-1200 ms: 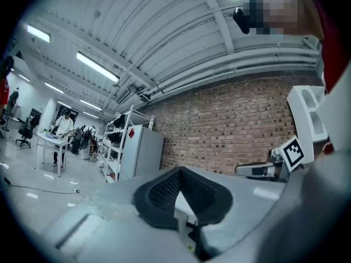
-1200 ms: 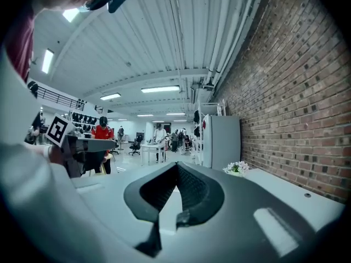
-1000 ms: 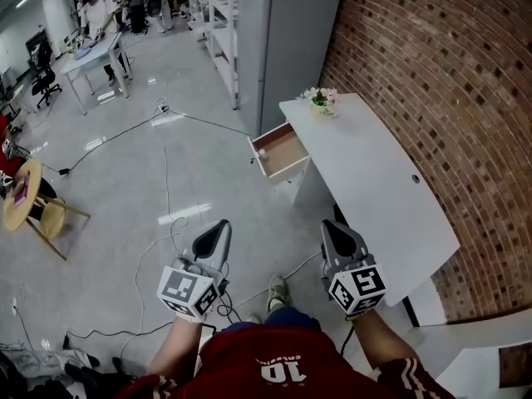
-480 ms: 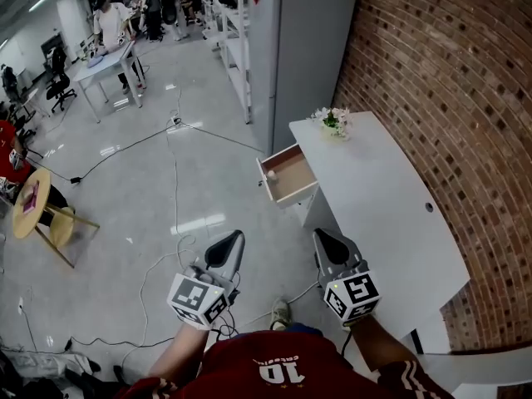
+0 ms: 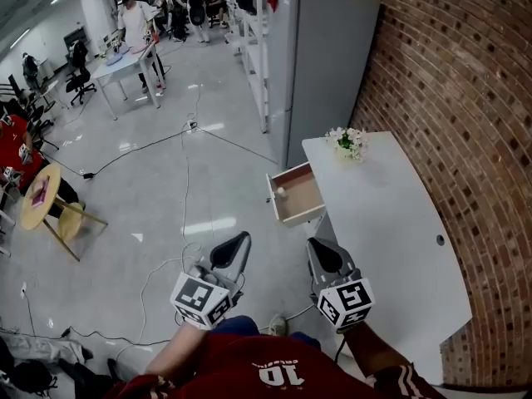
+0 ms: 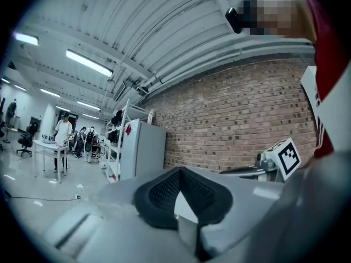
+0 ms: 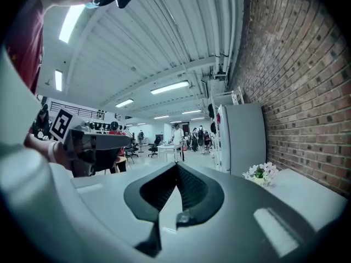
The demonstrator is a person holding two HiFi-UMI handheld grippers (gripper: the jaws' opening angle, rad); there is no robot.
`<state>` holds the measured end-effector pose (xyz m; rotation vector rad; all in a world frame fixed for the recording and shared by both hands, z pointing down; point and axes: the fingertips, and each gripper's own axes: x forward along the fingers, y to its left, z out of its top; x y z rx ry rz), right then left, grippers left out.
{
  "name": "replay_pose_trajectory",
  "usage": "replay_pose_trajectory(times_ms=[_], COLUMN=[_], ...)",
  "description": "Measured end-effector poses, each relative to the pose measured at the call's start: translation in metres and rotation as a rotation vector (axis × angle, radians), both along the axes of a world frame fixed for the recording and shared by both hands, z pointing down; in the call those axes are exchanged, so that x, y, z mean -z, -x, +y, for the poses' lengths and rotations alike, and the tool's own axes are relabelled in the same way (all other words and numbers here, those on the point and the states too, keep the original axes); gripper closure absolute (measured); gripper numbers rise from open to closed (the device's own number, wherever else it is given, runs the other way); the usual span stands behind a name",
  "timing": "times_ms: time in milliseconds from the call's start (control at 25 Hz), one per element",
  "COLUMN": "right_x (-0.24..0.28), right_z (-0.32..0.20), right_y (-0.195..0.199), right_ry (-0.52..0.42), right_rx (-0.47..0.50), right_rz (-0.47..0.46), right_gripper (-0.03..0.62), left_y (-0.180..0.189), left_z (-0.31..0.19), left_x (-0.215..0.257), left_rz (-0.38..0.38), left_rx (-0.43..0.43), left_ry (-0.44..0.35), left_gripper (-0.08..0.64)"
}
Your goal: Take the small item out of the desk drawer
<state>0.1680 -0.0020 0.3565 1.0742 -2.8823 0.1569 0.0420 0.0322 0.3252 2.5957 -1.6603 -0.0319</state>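
A white desk (image 5: 391,223) stands against the brick wall, its wooden drawer (image 5: 298,196) pulled open to the left. A small pale round item (image 5: 281,192) lies in the drawer's near left corner. Both grippers hang in the air short of the desk, well apart from the drawer. My left gripper (image 5: 242,238) is shut with nothing in it, its pads meeting in the left gripper view (image 6: 180,170). My right gripper (image 5: 314,245) is shut and empty too (image 7: 176,166), close to the desk's near edge.
A small pot of white flowers (image 5: 348,141) sits at the desk's far end. A tall grey cabinet (image 5: 320,65) stands behind the desk. Cables (image 5: 166,248) trail over the grey floor. A round wooden table (image 5: 37,196) is at left, and people stand around a far table (image 5: 133,56).
The view has shifted: desk and drawer sit lower and further right in the picture. Both grippers stay shut, held side by side in front of me.
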Motion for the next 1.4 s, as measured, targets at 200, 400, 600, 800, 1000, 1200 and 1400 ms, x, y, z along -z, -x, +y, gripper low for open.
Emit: replay_pose_trajectory(times_ms=[200,400,600,800,1000,1200,1400], right_x=[-0.016,-0.023,-0.016,-0.012,-0.006,-0.004,-0.007], right_z=[-0.023,-0.046,-0.067,-0.094,-0.118,-0.128,-0.137], right_y=[0.000,0.016,0.047,0.075,0.098,0.111,0.111], right_ry=[0.047,0.074,0.053,0.054,0.066,0.052,0.042], right_rx=[-0.002,0.000,0.013,-0.001,-0.026,-0.056,-0.075], right_rz=[-0.008,0.004,0.042,0.047,0.047,0.058,0.091], right_gripper=[0.595,0.595,0.595,0.595,0.595,0.595,0.595], left_y=[0.005,0.023,0.053,0.082,0.105,0.124,0.129], left_z=[-0.019,-0.041,-0.068,-0.099,-0.123,-0.136,-0.144], left_x=[-0.011,-0.015,-0.012,-0.007,-0.003,-0.006,-0.013], left_rz=[-0.007,0.004,0.030,0.047,0.063,0.069,0.089], left_rx=[0.011,0.027,0.025,0.009,-0.015,-0.039,-0.051], left_ry=[0.032,0.035,0.021,0.001,-0.009,-0.019,-0.016], left_gripper=[0.561,0.561,0.561,0.561,0.561,0.561,0.561])
